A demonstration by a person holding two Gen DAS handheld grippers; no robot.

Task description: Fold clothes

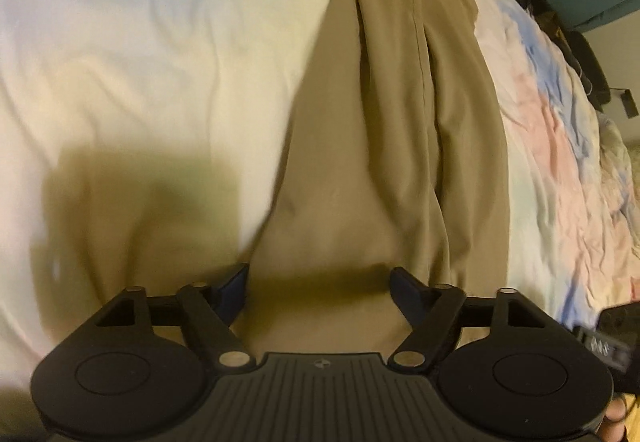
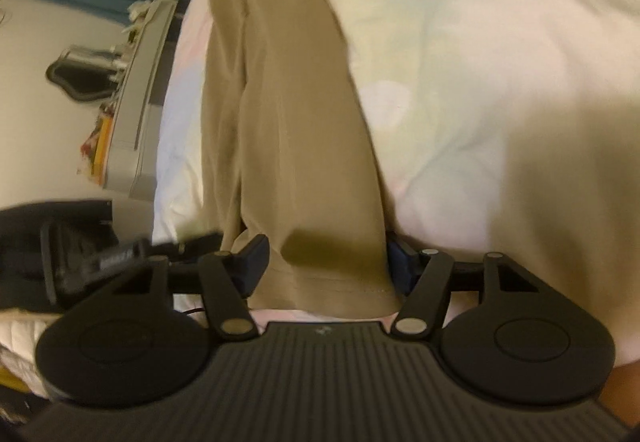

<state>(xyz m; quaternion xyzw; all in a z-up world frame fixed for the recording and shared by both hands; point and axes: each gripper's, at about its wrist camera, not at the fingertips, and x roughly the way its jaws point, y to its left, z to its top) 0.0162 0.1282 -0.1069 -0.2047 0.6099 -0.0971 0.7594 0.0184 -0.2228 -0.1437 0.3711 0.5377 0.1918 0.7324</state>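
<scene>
Lying lengthwise: tan garment (image 1: 384, 146), creased | left claw (image 1: 318, 282), right claw (image 2: 328, 262) spread wide

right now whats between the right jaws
In the right wrist view, the hemmed end of the tan garment lies between the open right gripper jaws, on the pale bedsheet.

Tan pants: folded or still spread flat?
Partly folded. The tan pants lie lengthwise on the bedsheet as one narrow strip, legs stacked, hem between the open right gripper. No crosswise fold yet.
</scene>
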